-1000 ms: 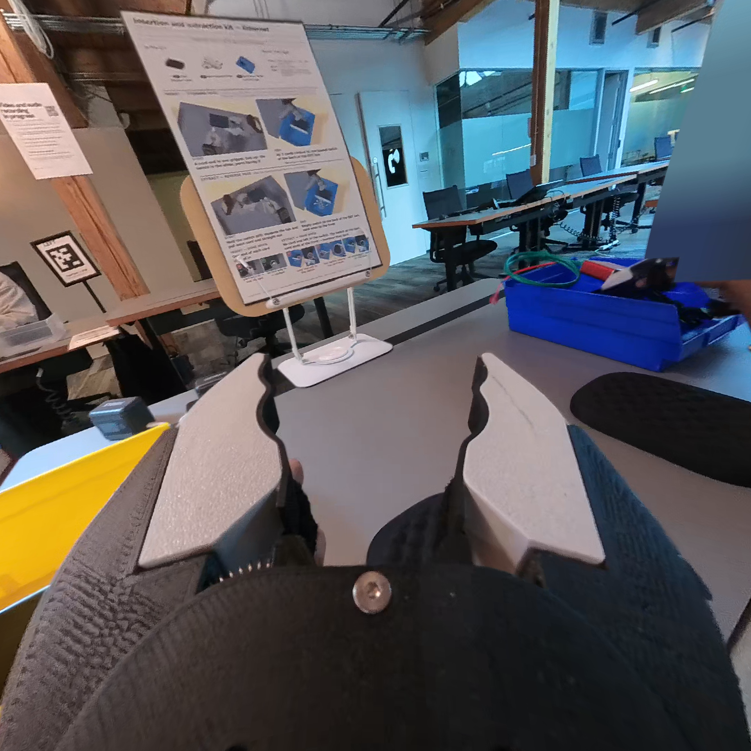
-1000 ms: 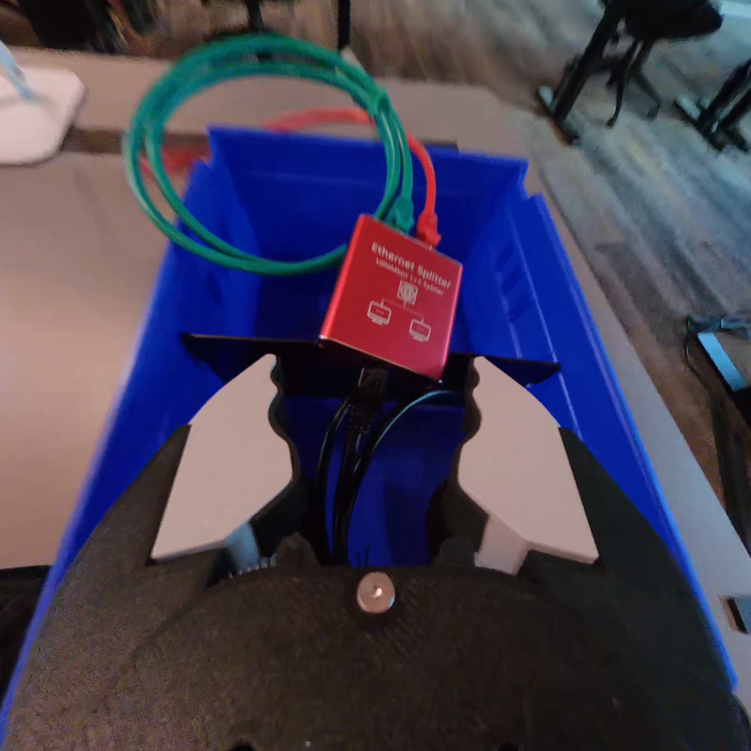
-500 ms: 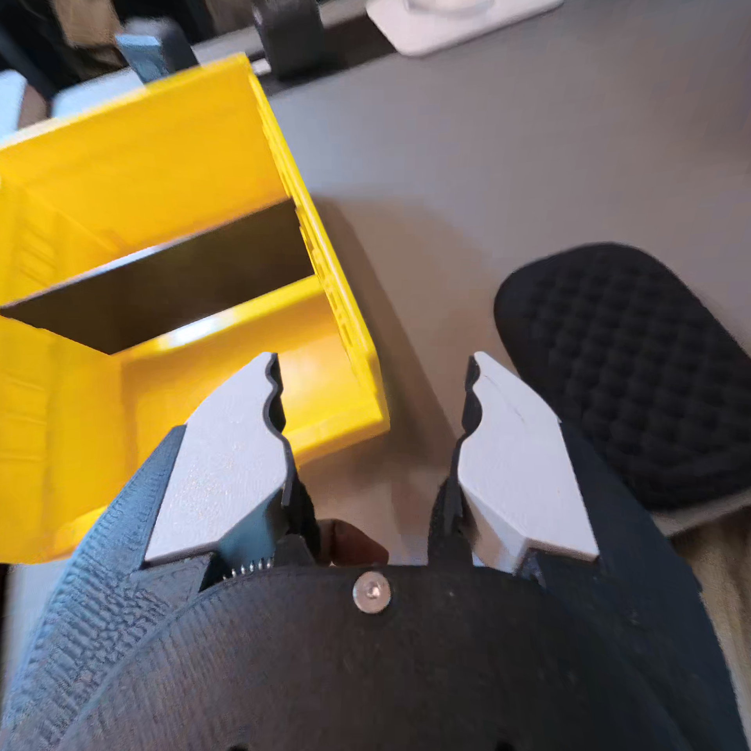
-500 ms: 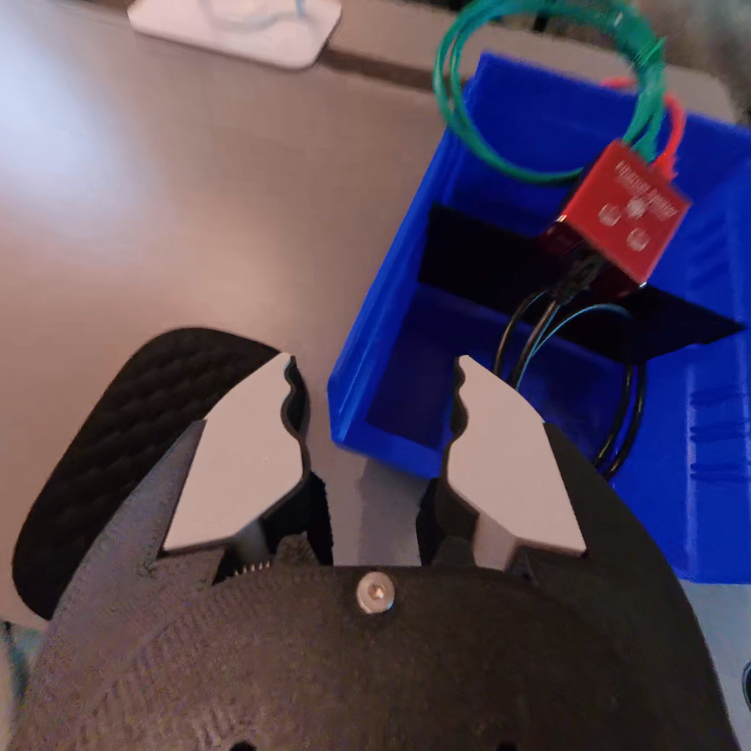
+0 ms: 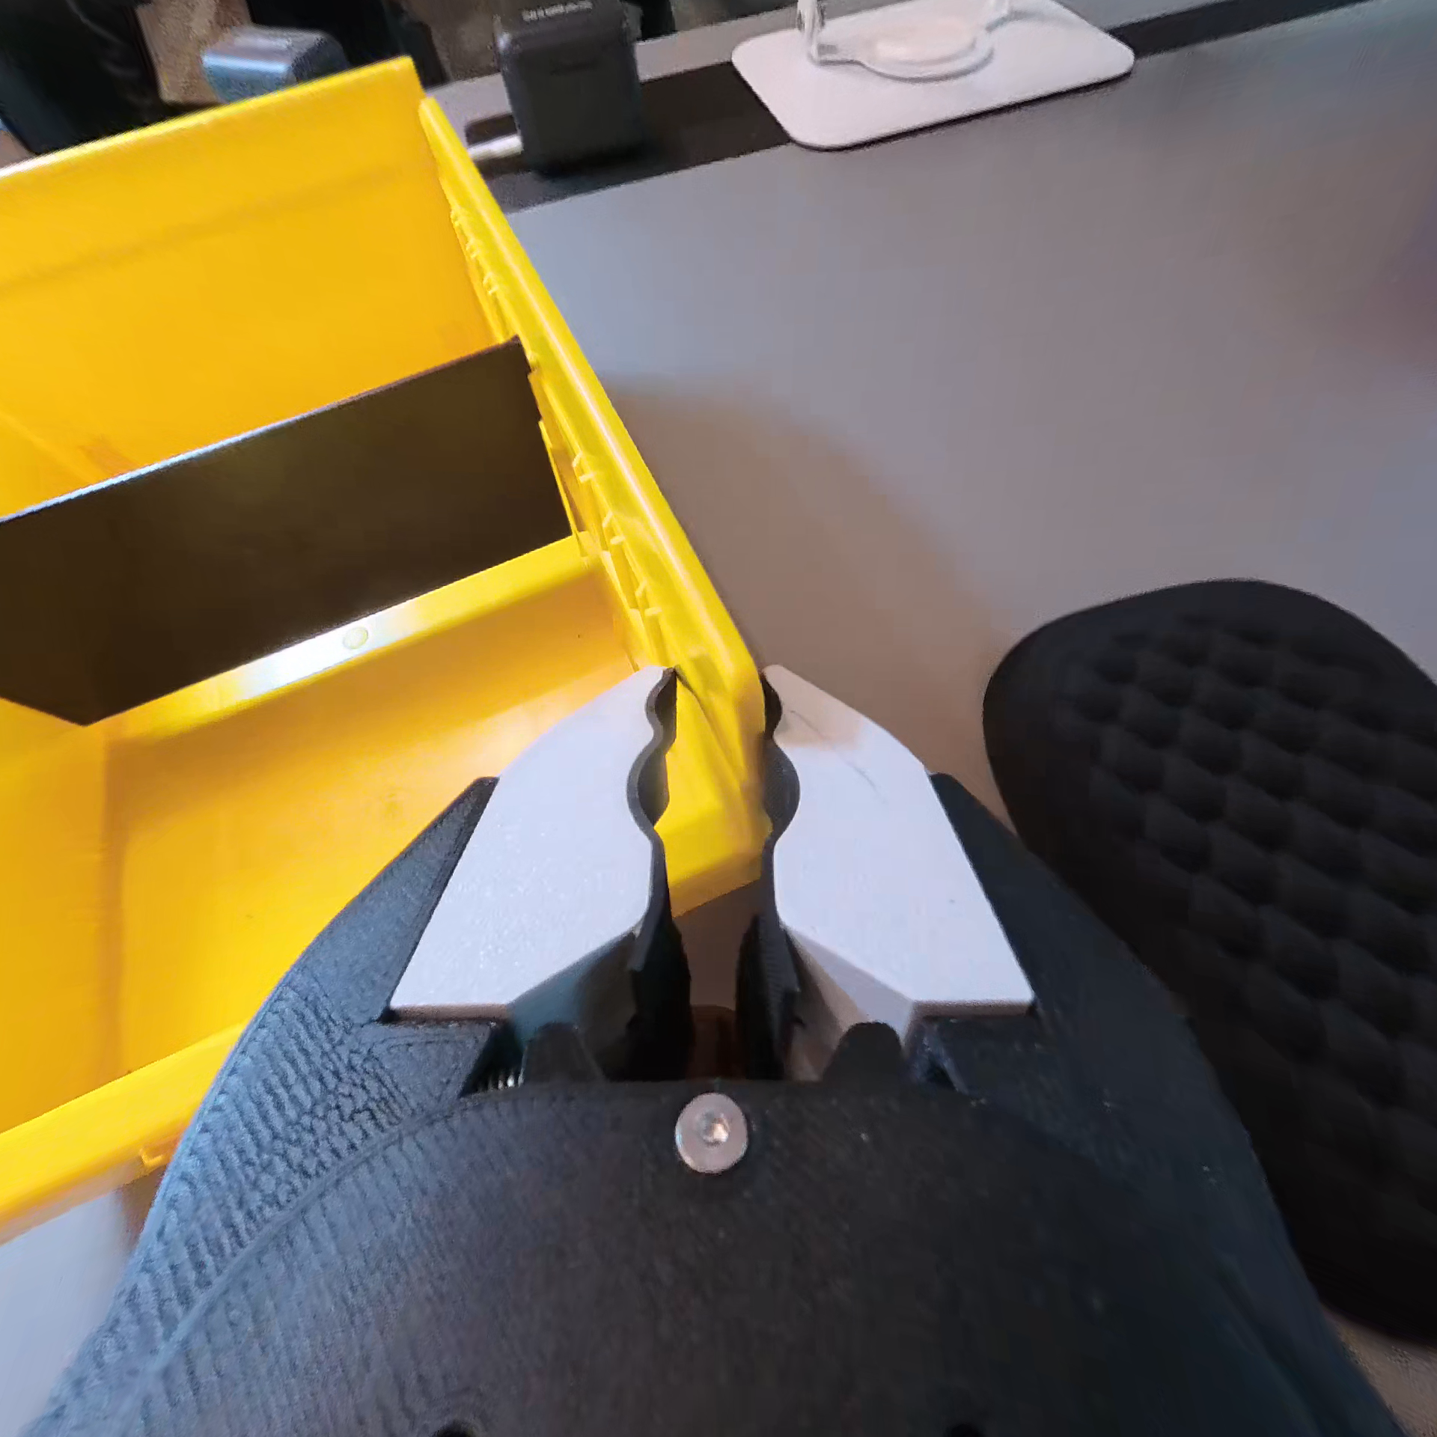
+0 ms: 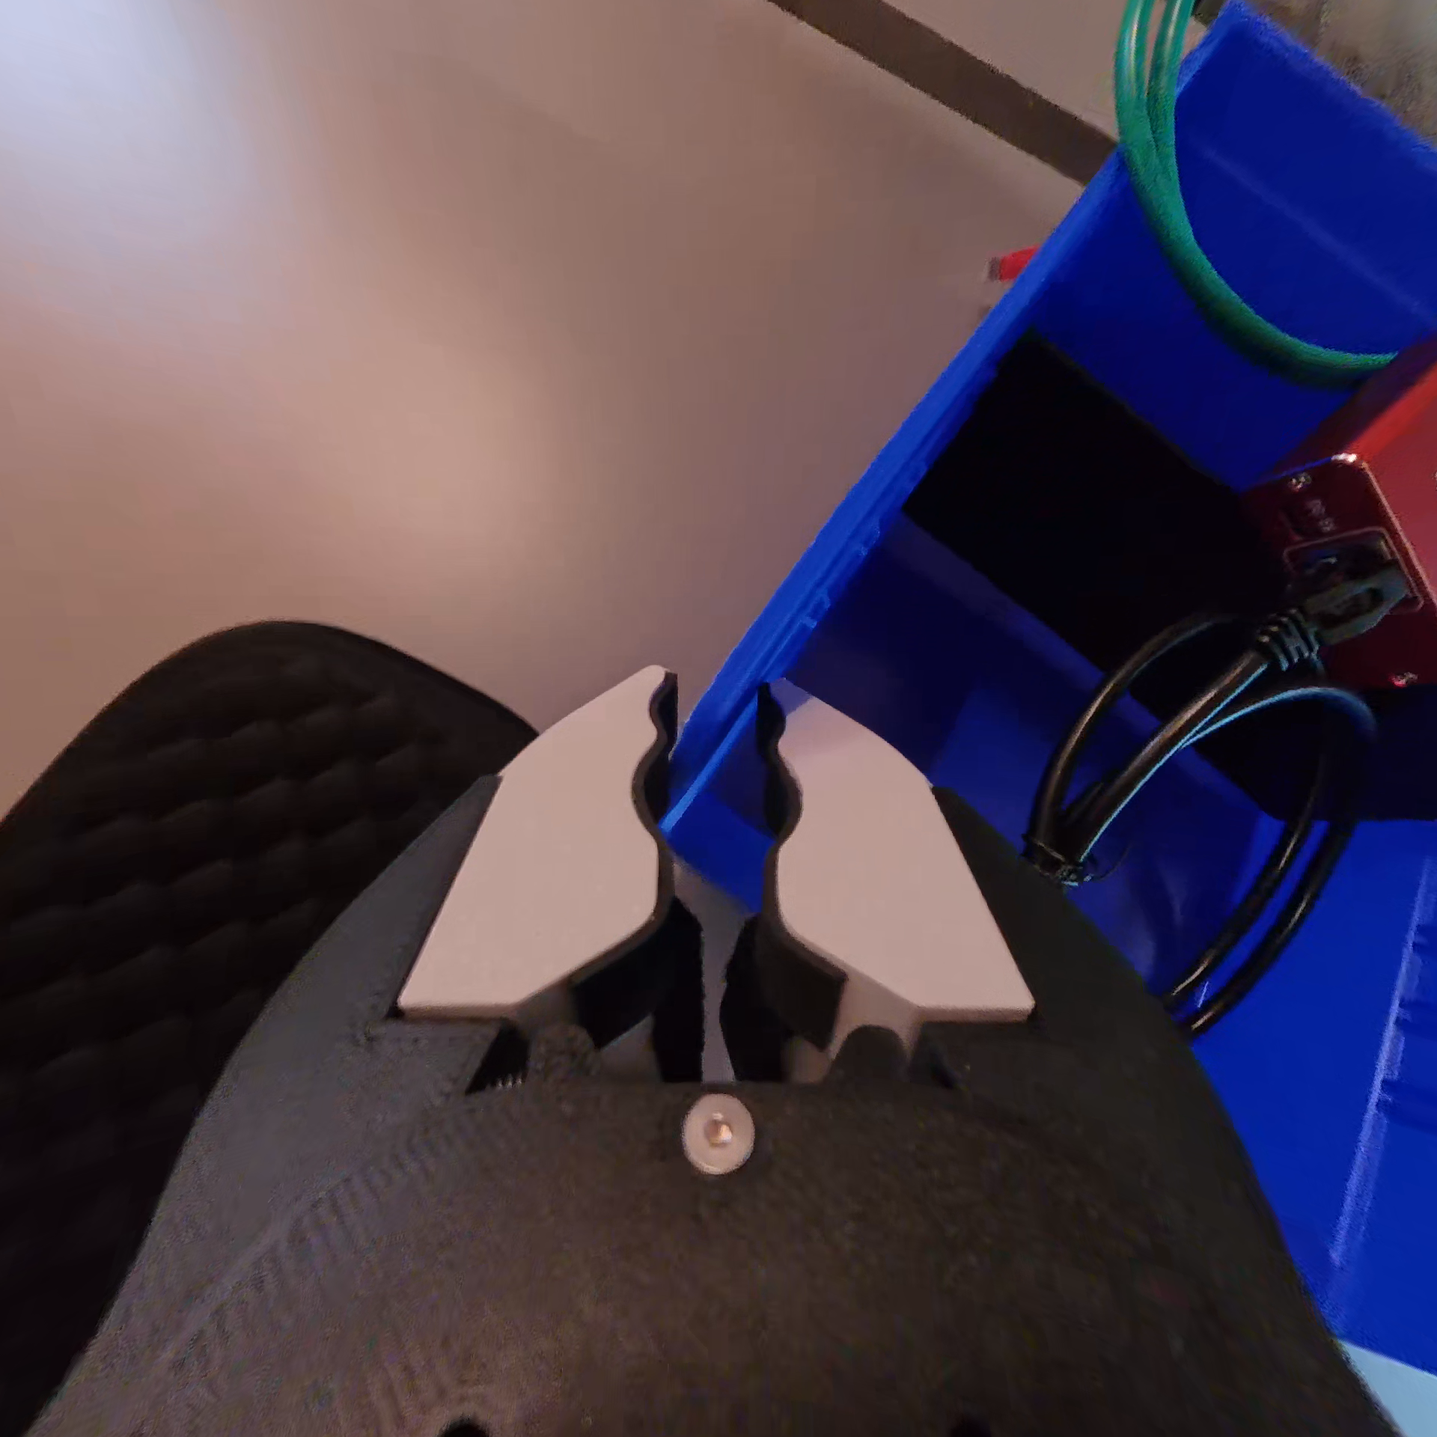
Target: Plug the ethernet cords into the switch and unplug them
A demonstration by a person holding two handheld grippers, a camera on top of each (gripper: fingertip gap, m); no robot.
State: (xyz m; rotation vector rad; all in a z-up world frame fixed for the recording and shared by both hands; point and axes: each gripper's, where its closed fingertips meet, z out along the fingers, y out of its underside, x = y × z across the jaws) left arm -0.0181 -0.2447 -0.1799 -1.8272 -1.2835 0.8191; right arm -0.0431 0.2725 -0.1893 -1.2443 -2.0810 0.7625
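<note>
In the left wrist view my left gripper [image 5: 717, 688] is shut on the near right corner of the yellow bin's wall [image 5: 544, 365]; a black divider [image 5: 280, 529] crosses the bin. In the right wrist view my right gripper [image 6: 715, 692] is shut on the near left corner of the blue bin's wall [image 6: 894, 505]. Inside the blue bin sits the red switch [image 6: 1368, 560] with a black ethernet cord [image 6: 1213, 762] plugged into it. A green cord [image 6: 1166, 194] loops over the bin's far end, and a red cord end [image 6: 1011, 264] shows beside the bin.
A black padded rest [image 5: 1244, 894] lies on the grey table right of the yellow bin; a black padded rest shows in the right wrist view too [image 6: 194, 816]. A white stand base [image 5: 933, 70] and a small dark box [image 5: 571, 78] sit at the table's far edge.
Both grippers dropped toward the bins and closed. The left one now grips the yellow bin's corner wall, the right one the blue bin's corner wall; both were open before.
</note>
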